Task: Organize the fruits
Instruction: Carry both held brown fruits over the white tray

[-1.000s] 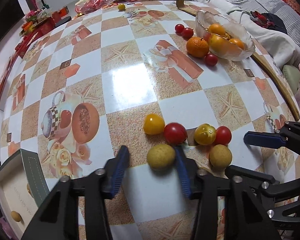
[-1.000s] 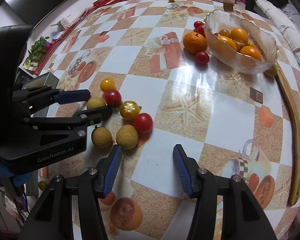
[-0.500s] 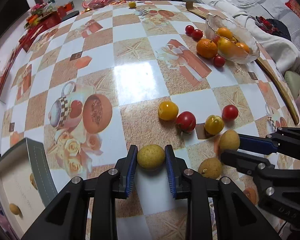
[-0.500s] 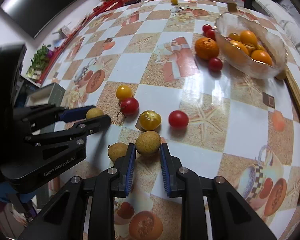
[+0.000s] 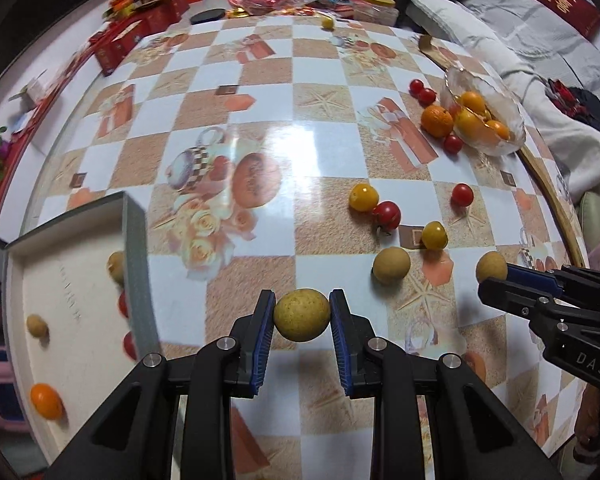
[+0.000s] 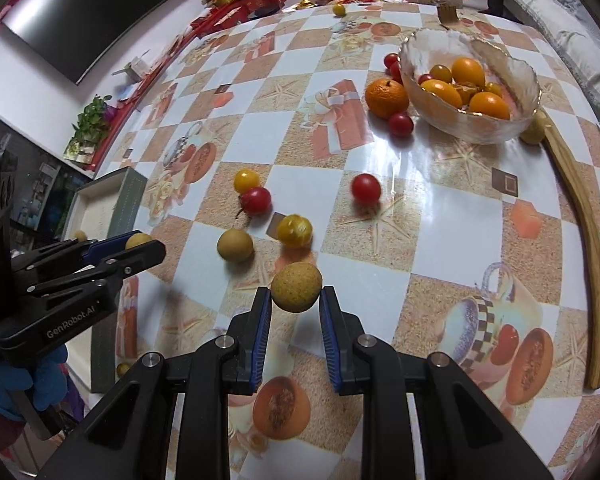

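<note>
left gripper (image 5: 302, 316) now clamps longan (image 5: 302, 314) | right gripper (image 6: 295, 300) clamps another, both lifted

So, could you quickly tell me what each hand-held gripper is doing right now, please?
Left hand-held gripper: shut on a tan round fruit.
Right hand-held gripper: shut on another tan round fruit.
</note>
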`<state>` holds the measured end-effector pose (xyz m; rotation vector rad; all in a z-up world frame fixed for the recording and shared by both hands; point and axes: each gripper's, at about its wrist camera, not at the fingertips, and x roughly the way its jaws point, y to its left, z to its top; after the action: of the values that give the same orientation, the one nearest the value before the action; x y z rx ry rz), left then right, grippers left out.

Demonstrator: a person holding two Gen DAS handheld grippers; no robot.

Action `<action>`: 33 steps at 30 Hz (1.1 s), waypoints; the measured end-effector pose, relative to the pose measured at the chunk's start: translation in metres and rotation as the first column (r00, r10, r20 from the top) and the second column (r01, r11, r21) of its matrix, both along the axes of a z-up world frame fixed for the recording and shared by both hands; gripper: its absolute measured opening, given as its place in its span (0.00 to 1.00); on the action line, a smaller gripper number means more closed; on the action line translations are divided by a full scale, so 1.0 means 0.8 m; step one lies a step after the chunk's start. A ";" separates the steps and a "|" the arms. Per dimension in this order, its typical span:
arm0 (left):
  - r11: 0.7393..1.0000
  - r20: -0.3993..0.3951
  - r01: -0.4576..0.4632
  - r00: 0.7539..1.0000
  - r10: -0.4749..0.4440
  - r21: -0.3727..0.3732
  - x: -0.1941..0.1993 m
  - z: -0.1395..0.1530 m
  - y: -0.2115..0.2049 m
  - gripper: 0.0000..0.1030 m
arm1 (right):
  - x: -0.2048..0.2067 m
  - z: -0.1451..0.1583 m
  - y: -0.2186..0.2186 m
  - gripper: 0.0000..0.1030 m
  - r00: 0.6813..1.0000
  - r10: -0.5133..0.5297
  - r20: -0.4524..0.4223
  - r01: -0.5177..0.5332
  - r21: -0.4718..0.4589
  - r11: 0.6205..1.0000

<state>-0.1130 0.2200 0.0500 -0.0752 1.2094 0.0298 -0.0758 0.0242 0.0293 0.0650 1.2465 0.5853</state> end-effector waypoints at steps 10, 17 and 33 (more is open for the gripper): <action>0.995 0.014 -0.100 0.995 0.099 0.009 -0.050 0.019 0.074 0.28 | -0.020 0.028 0.043 0.26 0.998 0.051 0.033 -0.051 -0.010 0.999; 0.990 0.001 -0.141 0.990 0.141 0.014 -0.074 0.021 0.154 0.28 | -0.037 0.050 0.126 0.26 0.995 0.083 0.052 -0.082 -0.012 0.997; 0.969 -0.004 -0.243 0.970 0.243 0.041 -0.051 0.008 0.297 0.28 | -0.031 0.040 0.318 0.26 0.977 0.212 -0.018 -0.212 -0.001 0.977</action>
<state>-0.1538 0.4578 0.0561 -0.1885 1.2027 0.2690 -0.1003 0.2784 0.0615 -0.0661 1.2803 0.7691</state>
